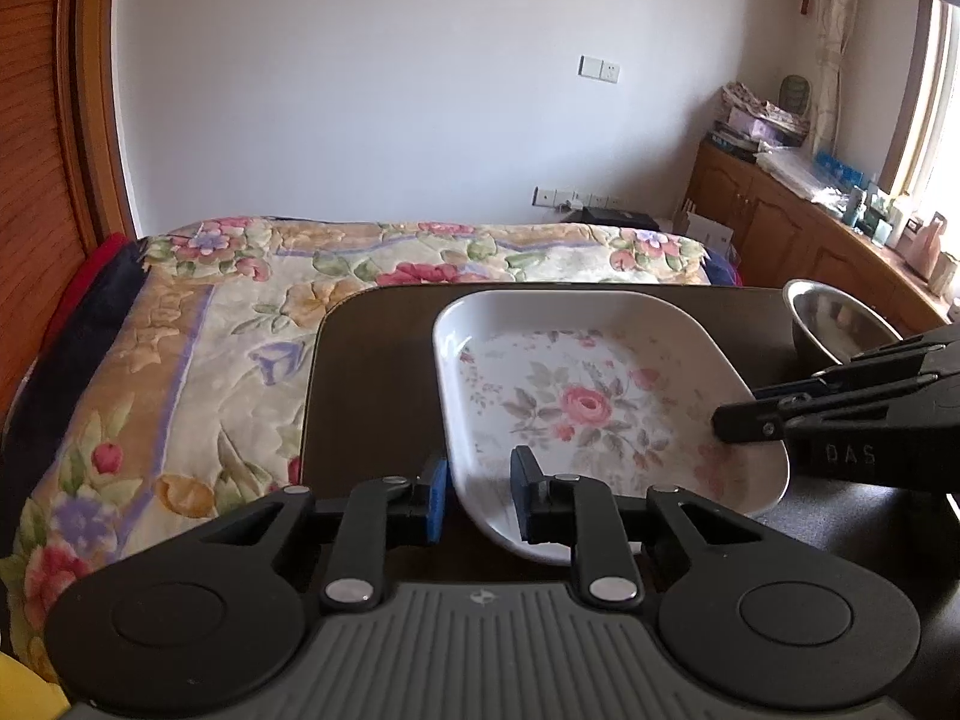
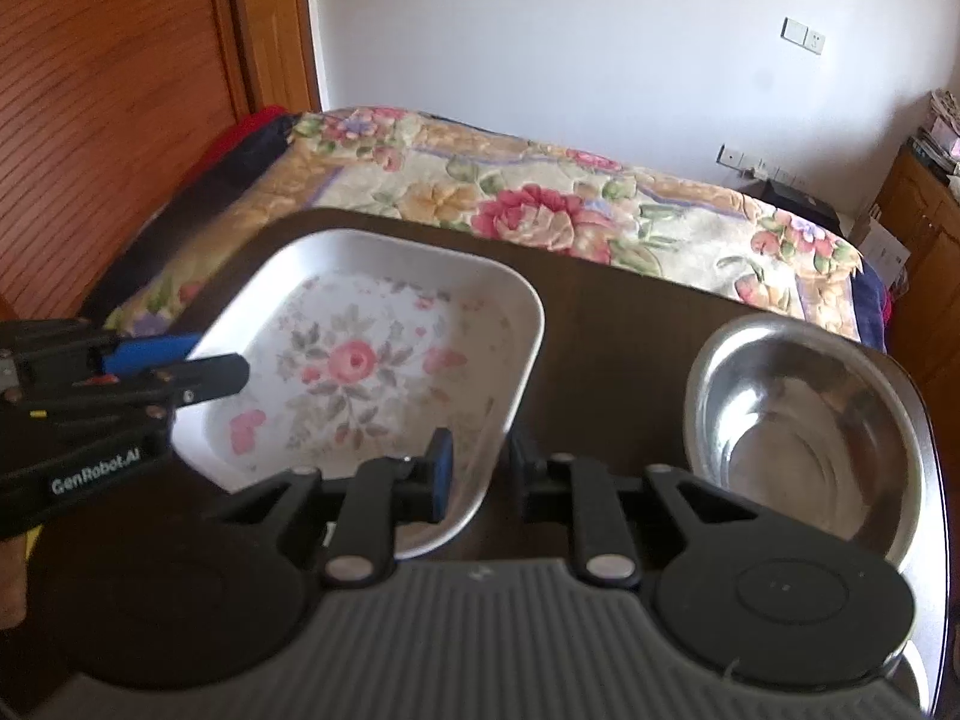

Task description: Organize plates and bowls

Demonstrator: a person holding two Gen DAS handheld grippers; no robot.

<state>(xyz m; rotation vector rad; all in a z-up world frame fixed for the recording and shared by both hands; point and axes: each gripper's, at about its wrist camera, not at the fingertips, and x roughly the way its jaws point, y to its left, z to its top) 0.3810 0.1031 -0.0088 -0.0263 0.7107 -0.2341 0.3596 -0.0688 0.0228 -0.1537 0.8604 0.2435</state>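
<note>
Left gripper [image 1: 477,495]: fingers straddle the near-left rim of the floral plate [image 1: 600,402], one pad outside, one inside. A gap shows at the outer pad, so I cannot tell whether the pinch is seated.

Right gripper [image 2: 480,474]: fingers straddle the plate's near-right corner rim, the blue pad inside the plate, the other finger outside. They stand narrow; contact looks likely, but blur leaves it unconfirmed.

Plate lies flat on the dark table [image 2: 600,324], towards its left half. A steel bowl [image 2: 804,426] sits apart from it, at the table's right edge.

Step in hand, judged: a 2-handed grasp of the plate before lifting.
- Seat both pinches on the rim wall, not on the glazed lip; glaze will likely slip.
- Lift both sides together and level, or the plate will pivot on 1 grip.

Room and edges:
- The bowl overhangs or nearly meets the right table edge; a sideways swing of the right gripper could knock it off.
- The far table edge borders a bed with a floral quilt [image 1: 210,324].
- Space above the plate looks open.
</note>
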